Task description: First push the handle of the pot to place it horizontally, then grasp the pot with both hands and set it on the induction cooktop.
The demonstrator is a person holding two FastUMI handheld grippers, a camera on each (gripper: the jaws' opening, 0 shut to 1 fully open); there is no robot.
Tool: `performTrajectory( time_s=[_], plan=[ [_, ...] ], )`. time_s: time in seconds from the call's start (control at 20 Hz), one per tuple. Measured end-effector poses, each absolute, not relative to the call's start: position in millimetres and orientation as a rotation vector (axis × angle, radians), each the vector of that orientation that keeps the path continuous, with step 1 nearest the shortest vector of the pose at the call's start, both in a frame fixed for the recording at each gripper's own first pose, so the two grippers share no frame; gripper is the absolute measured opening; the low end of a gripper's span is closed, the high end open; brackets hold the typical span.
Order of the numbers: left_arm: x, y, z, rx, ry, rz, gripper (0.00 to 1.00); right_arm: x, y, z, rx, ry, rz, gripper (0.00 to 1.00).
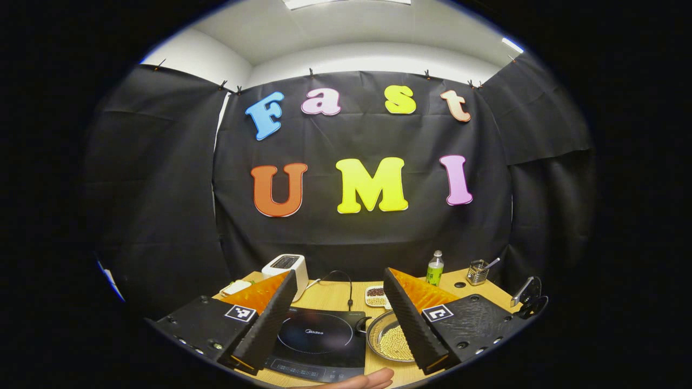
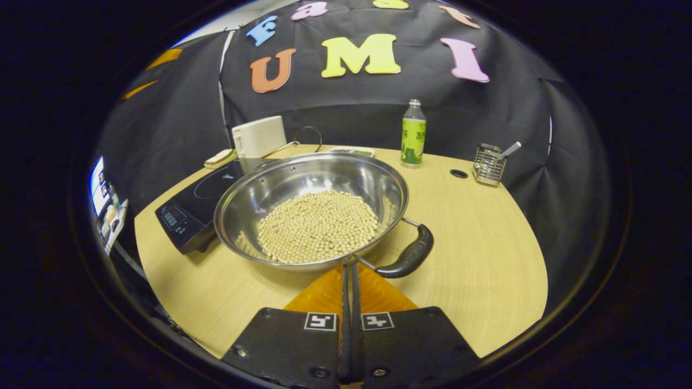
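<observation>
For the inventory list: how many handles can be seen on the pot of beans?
1. The handle sits on the pot rim's near right side, just beyond the right gripper. A second one may be hidden.

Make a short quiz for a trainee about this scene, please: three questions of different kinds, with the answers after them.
1. True or false: the pot already stands on the induction cooktop.
2. Multiple choice: in the right gripper view, how do the jaws of the right gripper stand? A) wide open B) closed together C) clamped on the bottle
3. Fill the gap: the pot holds many small pale ____.

Key
1. False: it stands on the table, beside the cooktop.
2. B; its tips are just at the pot's near rim, next to the handle.
3. Beans. The left gripper is open, above the cooktop.
</observation>
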State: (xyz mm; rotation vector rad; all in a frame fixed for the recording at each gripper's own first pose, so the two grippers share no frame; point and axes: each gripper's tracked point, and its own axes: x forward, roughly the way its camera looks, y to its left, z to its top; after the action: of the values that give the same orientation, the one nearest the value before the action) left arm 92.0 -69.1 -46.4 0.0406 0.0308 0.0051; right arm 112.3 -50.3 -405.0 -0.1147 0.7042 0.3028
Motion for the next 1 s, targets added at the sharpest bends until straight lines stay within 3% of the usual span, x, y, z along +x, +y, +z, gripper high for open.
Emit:
performTrajectory(
  time_s=[0.35,0.4,0.45,0.8,0.85,0.9,1.0],
  plan=[
    [113.0,-75.2,-65.2,0.044,0.071,0.0,0.96,127.8,-63.3,-406.0,-0.145,0.717,0.278,0.0],
    [114.3,-78.3,-66.0,0.039,0.075,-0.011,0.86,129.9,-65.2,-405.6,-0.149,0.718,0.274,0.04],
    [114.7,-81.7,-65.0,0.03,0.071,-0.021,0.96,130.9,-66.9,-405.5,-0.152,0.719,0.271,0.04],
    [117.7,-83.7,-52.4,0.025,0.017,-0.041,0.96,142.5,-84.0,-401.0,-0.15,0.728,0.225,0.04],
    [117.2,-83.0,-52.0,0.02,0.011,-0.042,0.86,146.0,-87.0,-400.6,-0.15,0.732,0.213,0.04],
    [117.4,-81.5,-51.0,0.017,0.007,-0.044,0.96,147.7,-88.8,-400.1,-0.156,0.738,0.203,0.04],
    [118.7,-76.5,-53.1,0.009,0.006,-0.044,0.96,150.9,-90.9,-398.6,-0.175,0.748,0.19,0.04]
  ],
)
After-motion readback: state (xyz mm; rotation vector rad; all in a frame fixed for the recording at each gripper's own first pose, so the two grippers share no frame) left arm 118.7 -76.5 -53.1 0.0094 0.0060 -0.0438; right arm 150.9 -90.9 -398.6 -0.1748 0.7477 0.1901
